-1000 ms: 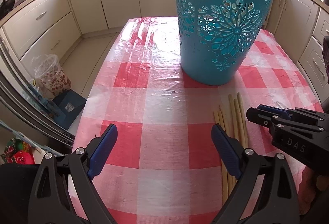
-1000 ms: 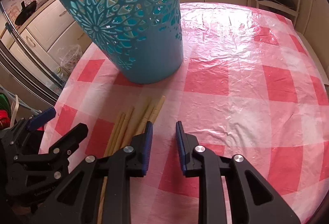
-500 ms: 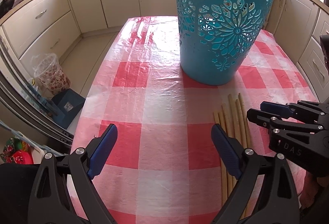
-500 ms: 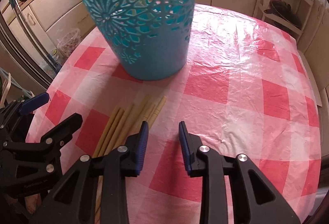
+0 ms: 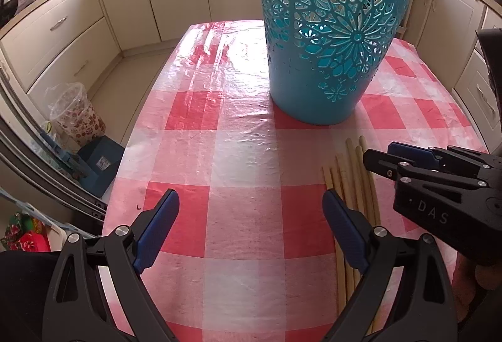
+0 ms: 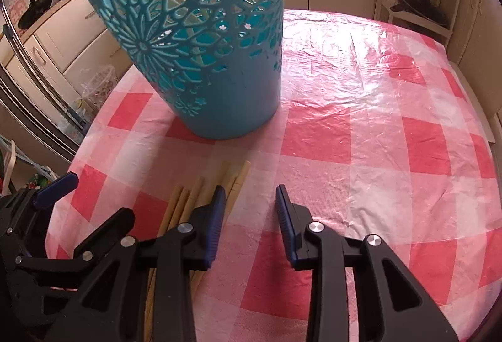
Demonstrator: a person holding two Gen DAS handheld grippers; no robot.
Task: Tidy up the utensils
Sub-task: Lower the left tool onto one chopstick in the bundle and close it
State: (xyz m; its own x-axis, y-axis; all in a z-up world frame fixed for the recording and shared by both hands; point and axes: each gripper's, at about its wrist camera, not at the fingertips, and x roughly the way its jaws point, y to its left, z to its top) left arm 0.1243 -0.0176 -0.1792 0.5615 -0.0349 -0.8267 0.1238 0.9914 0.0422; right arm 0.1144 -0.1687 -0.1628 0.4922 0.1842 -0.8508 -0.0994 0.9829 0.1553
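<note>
I judge this the reaching step: nothing is picked up yet. The wooden chopsticks (image 5: pixel 351 172) lie in a loose bundle on the checked worktop (image 5: pixel 238 154), just in front of the teal cut-out basket (image 5: pixel 329 38), which stands upright. My left claw (image 5: pixel 251 216) hangs wide open over bare cloth beside the bundle. My right claw (image 6: pixel 249 201) is parted more narrowly, empty, its left finger above the sticks' ends. Next I must shift it across the bundle, lower it, and close on one stick.
</note>
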